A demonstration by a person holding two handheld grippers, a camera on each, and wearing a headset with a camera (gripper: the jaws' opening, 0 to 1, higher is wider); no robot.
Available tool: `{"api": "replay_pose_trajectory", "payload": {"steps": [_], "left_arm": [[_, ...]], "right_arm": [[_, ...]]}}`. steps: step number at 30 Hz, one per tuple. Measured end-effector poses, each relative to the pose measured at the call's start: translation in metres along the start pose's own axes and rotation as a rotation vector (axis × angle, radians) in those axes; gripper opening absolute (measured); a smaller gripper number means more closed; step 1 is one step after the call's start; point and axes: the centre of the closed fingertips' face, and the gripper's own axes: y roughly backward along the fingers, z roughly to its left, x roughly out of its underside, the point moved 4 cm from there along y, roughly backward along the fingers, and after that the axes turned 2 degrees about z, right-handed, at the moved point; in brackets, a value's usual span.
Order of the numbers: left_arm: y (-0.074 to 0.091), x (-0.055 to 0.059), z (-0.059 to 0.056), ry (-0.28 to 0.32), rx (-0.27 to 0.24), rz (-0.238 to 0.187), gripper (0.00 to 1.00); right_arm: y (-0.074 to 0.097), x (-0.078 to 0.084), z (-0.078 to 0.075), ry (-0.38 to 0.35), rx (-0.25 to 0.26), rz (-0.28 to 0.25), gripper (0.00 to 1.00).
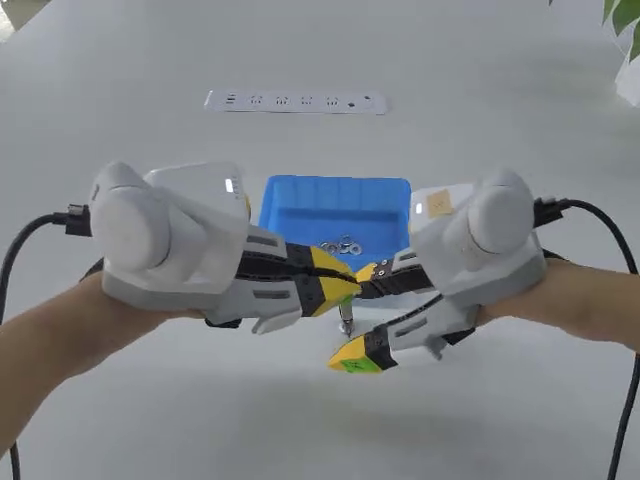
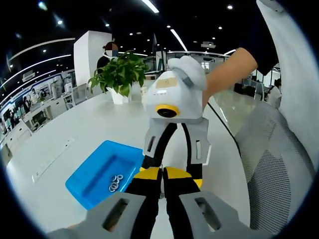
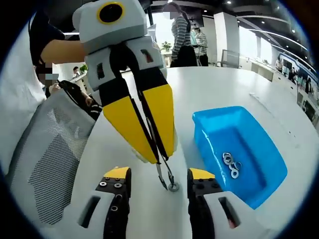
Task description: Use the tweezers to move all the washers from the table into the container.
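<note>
At the left of the head view, the left gripper [image 1: 335, 287] has its jaws pressed onto the tweezers [image 3: 162, 172]. The tweezer tips meet a washer [image 3: 173, 187] on the white table [image 1: 200, 420], just before the blue container [image 1: 335, 183], where more washers [image 1: 342, 246] lie. At the right, the right gripper [image 3: 159, 174] is spread and holds nothing. The washer is likely light, stiff and slippery, so it is best pinched across its ring.

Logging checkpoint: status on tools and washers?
Left tool shut on thin metal tweezers. Right tool open, jaws flanking tweezer tips. Tips at small silver washer on white table beside blue plastic container holding more washers.
</note>
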Motion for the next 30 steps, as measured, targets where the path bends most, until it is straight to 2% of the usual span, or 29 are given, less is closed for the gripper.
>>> {"api": "replay_pose_trajectory", "payload": {"steps": [4, 8, 15, 20, 26, 30], "left_arm": [[0.0009, 0.0008, 0.0008, 0.005, 0.004, 0.001, 0.05], [0.0007, 0.0001, -0.0006, 0.008, 0.011, -0.004, 0.05], [-0.0017, -0.0020, -0.0033, 0.009, 0.031, -0.008, 0.05], [-0.0036, -0.0025, -0.0042, 0.010, 0.041, -0.011, 0.06], [-0.0045, -0.0033, -0.0011, 0.004, 0.031, -0.001, 0.06], [-0.0033, -0.0021, 0.0010, 0.025, 0.029, 0.010, 0.06]], "right_arm": [[-0.0045, 0.0027, 0.0006, 0.027, -0.037, 0.048, 0.30], [-0.0049, 0.0030, 0.0007, 0.031, -0.055, 0.055, 0.26], [-0.0040, 0.0015, -0.0023, 0.066, -0.041, 0.061, 0.17], [-0.0028, 0.0009, -0.0036, 0.071, -0.038, 0.061, 0.14], [-0.0031, 0.0017, -0.0048, 0.106, -0.028, 0.065, 0.11], [-0.0037, 0.0016, -0.0035, 0.107, -0.029, 0.063, 0.11]]}}
